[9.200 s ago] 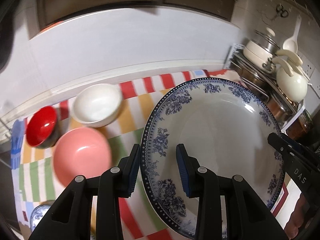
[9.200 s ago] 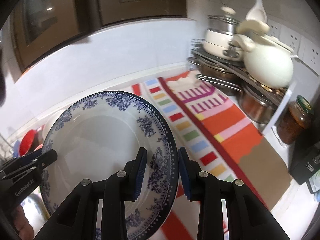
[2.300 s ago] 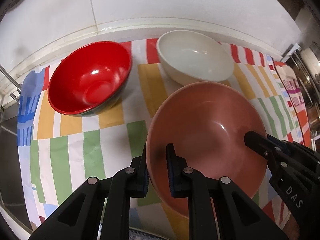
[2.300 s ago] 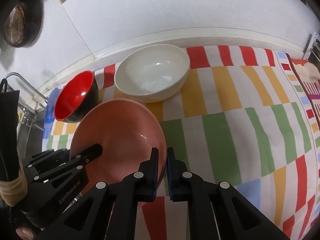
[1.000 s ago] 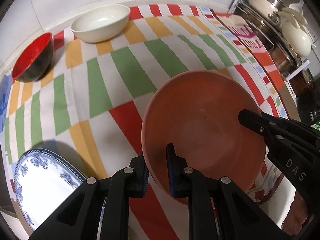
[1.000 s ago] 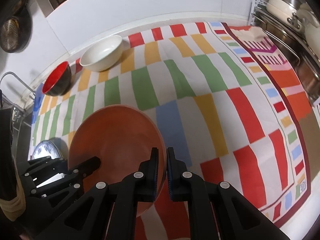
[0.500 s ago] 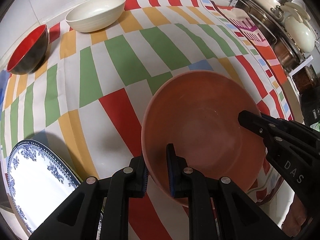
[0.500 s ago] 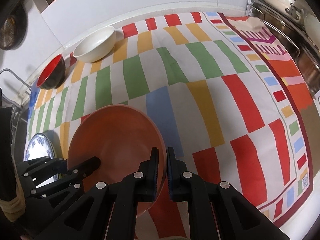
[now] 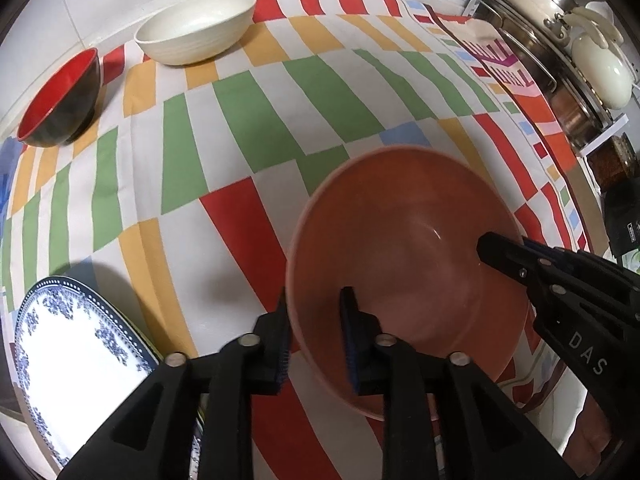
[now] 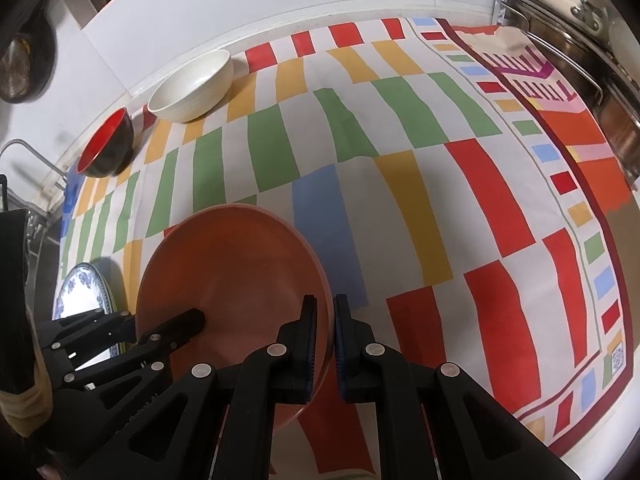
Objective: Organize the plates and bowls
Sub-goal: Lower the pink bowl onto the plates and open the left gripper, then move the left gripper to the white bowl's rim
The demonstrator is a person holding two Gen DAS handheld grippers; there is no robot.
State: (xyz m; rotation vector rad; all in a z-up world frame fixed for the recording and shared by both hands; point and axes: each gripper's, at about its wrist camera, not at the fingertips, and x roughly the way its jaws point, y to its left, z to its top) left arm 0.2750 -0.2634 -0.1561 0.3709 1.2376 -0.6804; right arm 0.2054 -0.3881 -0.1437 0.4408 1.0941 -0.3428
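Far to the left, low at the edge of the desk, lies the blue-and-white plate [image 9: 76, 364], flat on the striped cloth [image 9: 256, 120]. Behind it, towards the white wall, the red bowl [image 9: 60, 100] stands on the cloth, and the cream bowl [image 9: 196, 28] sits just beside it on the right, the two apart from each other.

In the middle, near the front edge, is the pink bowl [image 9: 404, 248], upright on the cloth. The left hand-held gripper [image 9: 316, 332] straddles its near-left rim, one finger outside the wall and one inside; its jaws are opening, and a gap shows between the inner pad and the bowl wall, so they no longer pinch it. The right hand-held gripper [image 10: 325, 332] has the opposite rim between its fingers, with its jaws narrow and pressed tight on the bowl's edge.

Further right the cloth runs on in red, yellow and blue blocks, bare of dishes. At the far right stands a metal rack [image 9: 560, 76] with pots and a cream kettle [image 9: 600, 68] on it.
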